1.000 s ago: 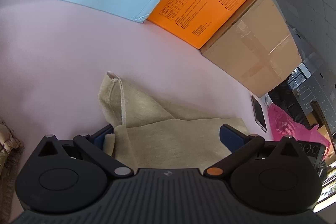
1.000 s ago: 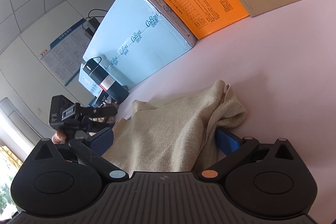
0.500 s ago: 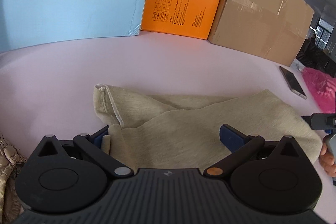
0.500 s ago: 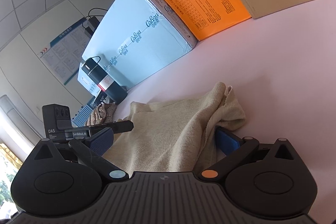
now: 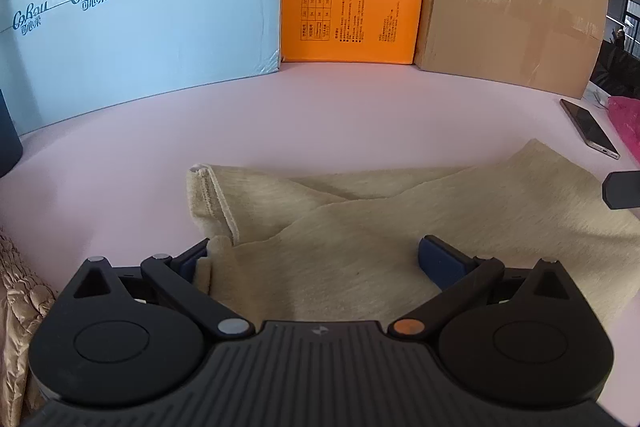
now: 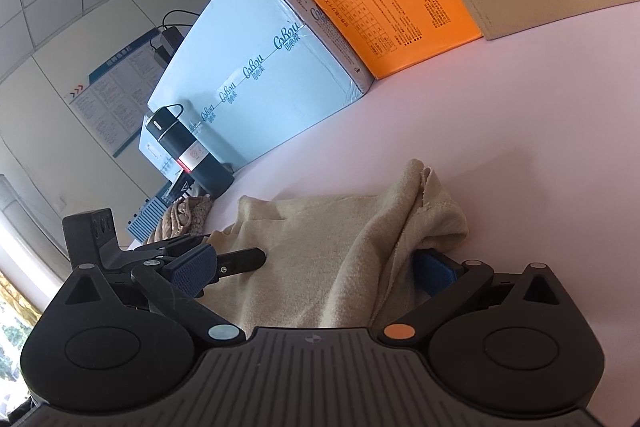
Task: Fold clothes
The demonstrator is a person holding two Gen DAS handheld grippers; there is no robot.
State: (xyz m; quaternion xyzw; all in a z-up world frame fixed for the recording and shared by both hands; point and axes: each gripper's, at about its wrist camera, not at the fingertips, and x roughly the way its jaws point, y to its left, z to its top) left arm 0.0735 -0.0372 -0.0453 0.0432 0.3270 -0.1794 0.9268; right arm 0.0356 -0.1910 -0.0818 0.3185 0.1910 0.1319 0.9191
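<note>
The beige knit garment [image 5: 400, 227] now lies spread lower and wider across the pink tabletop [image 5: 280, 115] than a second ago, so I judge the layout step nearly finished and the first fold possible. Your left gripper [image 5: 320, 259] and right gripper [image 6: 316, 267] both sit low with jaws spread apart, cloth lying between them unclamped.

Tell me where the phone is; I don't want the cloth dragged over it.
In the left wrist view the phone lies flat on the pink table at the far right, beyond the beige garment, between the cardboard box and a pink bag.
</note>
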